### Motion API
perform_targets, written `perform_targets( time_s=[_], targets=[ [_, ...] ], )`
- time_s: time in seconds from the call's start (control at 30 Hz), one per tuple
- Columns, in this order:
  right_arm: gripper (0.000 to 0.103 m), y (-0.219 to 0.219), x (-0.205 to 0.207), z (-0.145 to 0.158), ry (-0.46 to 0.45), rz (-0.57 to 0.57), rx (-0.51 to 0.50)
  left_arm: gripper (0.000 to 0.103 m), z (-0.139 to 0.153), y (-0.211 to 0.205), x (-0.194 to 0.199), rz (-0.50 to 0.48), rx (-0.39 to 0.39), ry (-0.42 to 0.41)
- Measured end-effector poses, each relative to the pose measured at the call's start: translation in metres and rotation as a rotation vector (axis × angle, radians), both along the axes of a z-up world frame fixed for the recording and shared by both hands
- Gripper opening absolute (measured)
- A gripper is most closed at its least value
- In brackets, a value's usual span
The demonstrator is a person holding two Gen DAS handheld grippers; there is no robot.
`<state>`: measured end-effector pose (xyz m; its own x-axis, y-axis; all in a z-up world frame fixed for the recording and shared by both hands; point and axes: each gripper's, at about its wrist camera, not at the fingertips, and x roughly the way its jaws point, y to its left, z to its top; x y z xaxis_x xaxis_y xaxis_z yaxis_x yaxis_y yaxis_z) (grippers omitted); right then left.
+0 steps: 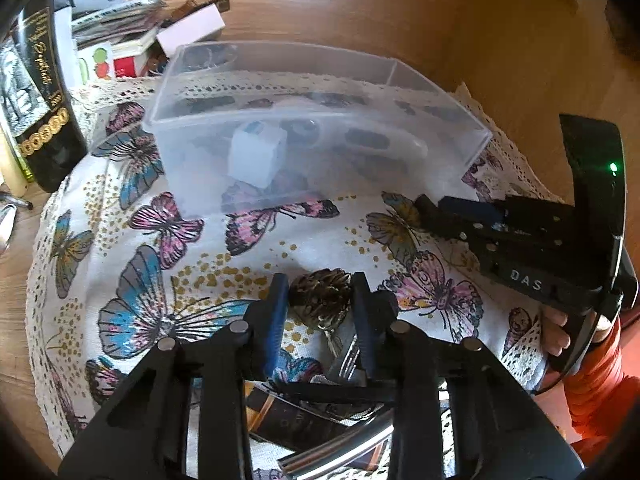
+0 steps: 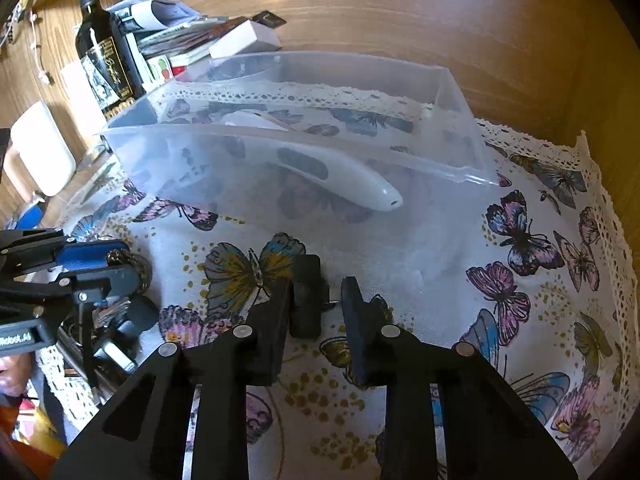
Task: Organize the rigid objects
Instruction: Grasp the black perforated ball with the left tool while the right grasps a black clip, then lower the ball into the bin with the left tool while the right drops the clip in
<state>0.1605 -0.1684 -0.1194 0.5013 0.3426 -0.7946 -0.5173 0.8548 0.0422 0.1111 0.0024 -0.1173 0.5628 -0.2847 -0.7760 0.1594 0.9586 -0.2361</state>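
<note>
A clear plastic box (image 1: 320, 76) stands on a butterfly-print cloth (image 1: 132, 240); it also shows in the right wrist view (image 2: 460, 92). Inside lie a white cube (image 1: 258, 154) and a long white device (image 2: 360, 184). My left gripper (image 1: 320, 300) is shut on a brown-gold round ball (image 1: 320, 296) low over the cloth. In the right wrist view that gripper (image 2: 116, 264) is at the left with the ball (image 2: 138, 270). My right gripper (image 2: 324, 304) holds a small black block (image 2: 306, 300) against its left finger, with a gap to the right finger; it also shows in the left wrist view (image 1: 432, 208).
A dark wine bottle (image 1: 36, 92) stands at the left, also in the right wrist view (image 2: 104, 48). Books and boxes (image 1: 132, 40) are stacked behind the clear box. Shiny packets and metal items (image 1: 312, 412) lie under my left gripper. The cloth lies on a wooden table (image 1: 440, 12).
</note>
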Motion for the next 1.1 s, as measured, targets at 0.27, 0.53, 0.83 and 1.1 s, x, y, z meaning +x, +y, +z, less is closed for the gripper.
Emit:
perform_targets(
  time_s=[0.27, 0.53, 0.83, 1.1],
  targets=[
    [0.024, -0.004, -0.013, 0.023, -0.071, -0.010, 0.064, 0.031, 0.027, 0.013, -0.006, 0.049, -0.007, -0.082],
    [0.024, -0.007, -0.024, 0.058, -0.166, -0.017, 0.141, 0.031, 0.064, 0.023, -0.007, 0.096, -0.023, -0.190],
    [0.024, -0.010, -0.023, 0.091, -0.262, -0.037, 0.214, 0.031, 0.097, 0.027, 0.004, 0.126, -0.027, -0.278],
    [0.024, -0.011, -0.007, 0.107, -0.322, -0.051, 0.221, 0.031, 0.109, 0.020, 0.031, 0.133, -0.006, -0.295]
  ],
)
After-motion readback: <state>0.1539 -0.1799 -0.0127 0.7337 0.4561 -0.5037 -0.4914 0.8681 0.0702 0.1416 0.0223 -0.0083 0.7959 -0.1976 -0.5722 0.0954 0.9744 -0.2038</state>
